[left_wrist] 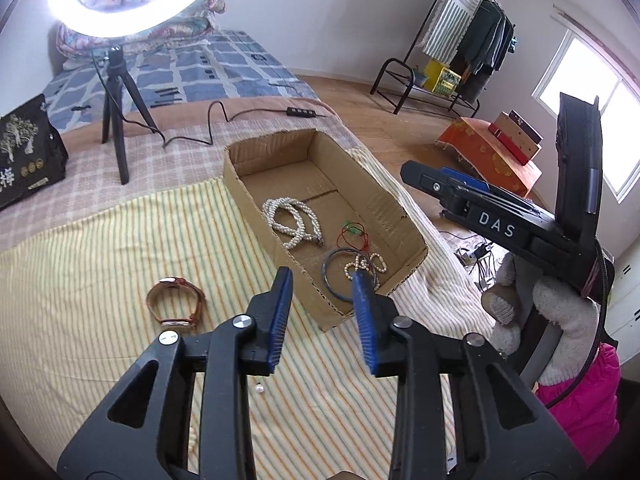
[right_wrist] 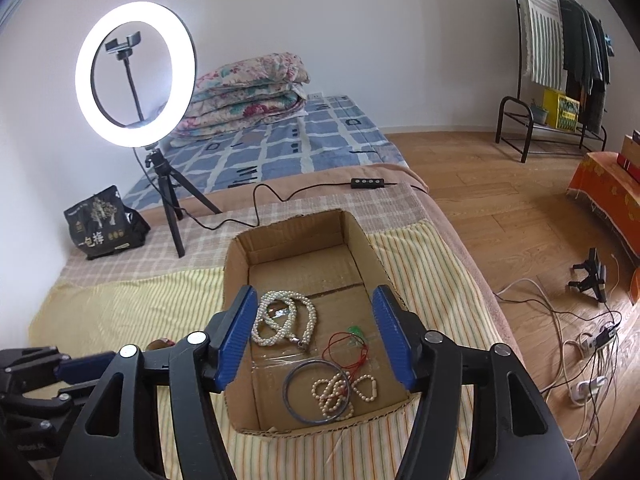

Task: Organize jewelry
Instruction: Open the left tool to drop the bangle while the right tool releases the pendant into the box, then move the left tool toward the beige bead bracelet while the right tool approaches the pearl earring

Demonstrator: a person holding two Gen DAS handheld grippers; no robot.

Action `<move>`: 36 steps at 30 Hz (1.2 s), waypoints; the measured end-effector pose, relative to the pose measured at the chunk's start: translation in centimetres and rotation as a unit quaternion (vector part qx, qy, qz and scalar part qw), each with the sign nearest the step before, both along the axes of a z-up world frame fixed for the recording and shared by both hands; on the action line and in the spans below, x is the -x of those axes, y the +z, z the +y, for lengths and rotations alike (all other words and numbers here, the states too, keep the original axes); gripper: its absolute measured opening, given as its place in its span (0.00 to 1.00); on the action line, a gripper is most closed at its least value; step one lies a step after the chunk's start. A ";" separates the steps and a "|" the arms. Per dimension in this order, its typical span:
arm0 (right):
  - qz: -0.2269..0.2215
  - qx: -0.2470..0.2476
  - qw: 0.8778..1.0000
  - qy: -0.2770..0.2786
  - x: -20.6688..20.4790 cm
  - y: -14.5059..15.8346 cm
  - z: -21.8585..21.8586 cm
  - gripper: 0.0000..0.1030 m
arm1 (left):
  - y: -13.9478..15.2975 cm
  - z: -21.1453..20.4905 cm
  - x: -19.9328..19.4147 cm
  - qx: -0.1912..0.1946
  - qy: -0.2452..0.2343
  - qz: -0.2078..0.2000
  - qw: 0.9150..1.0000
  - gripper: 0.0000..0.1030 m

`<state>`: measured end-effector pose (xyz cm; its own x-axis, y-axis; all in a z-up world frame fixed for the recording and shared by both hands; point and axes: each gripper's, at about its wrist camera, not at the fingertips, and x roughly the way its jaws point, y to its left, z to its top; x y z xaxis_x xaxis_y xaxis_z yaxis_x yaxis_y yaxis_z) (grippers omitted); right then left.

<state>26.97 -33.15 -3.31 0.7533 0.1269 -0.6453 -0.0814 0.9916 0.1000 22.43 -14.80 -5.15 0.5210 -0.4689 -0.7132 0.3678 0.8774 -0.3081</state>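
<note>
Starting at the left of the left wrist view, a brown watch is lying on the striped yellow blanket of the bed, outside the cardboard box and apparently the main piece left to sort. Nearer the camera, a single loose pearl bead is sitting on the blanket under the left tongs, which are standing open and holding nothing, hovering over the box's near left corner.

Moving right into the box, a long pearl necklace is lying coiled in the middle, a red cord with a green charm is resting just beside it, and a dark bangle is lying at the near end, overlapping a small pearl bracelet. By my reading, most of the task is done, with four pieces already inside.

At the far right, the right tongs are hanging open and empty above the box.

The left wrist view is showing the watch whole and the stray bead; the right wrist view is catching only a sliver of the watch behind the black frame. In return it is laying out the bangle, bracelet and necklace unobstructed.
</note>
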 end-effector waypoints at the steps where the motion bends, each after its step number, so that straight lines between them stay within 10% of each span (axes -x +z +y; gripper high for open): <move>1: -0.002 0.002 1.000 0.003 0.3 0.2 0.3 0.59 | 0.4 0.4 0.3 -0.001 0.001 -0.004 1.000 0.30; 8: -0.012 0.032 0.999 0.029 2.5 1.4 2.7 0.68 | 1.6 2.8 2.2 -0.018 0.010 -0.024 0.999 0.30; 18: -0.023 0.063 0.996 0.053 5.1 1.2 5.8 0.75 | 1.8 6.3 4.7 -0.069 0.027 -0.055 0.996 0.60; 36: 0.011 0.070 0.984 0.163 8.1 -3.8 10.5 0.75 | -3.7 13.7 5.9 -0.134 0.045 -0.033 0.989 0.60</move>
<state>18.91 -22.67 -7.14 0.6726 0.2680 -0.6897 -0.3962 0.9177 -0.0298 16.50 -1.10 -8.88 0.6018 -0.2180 -0.7683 0.2967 0.9542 -0.0384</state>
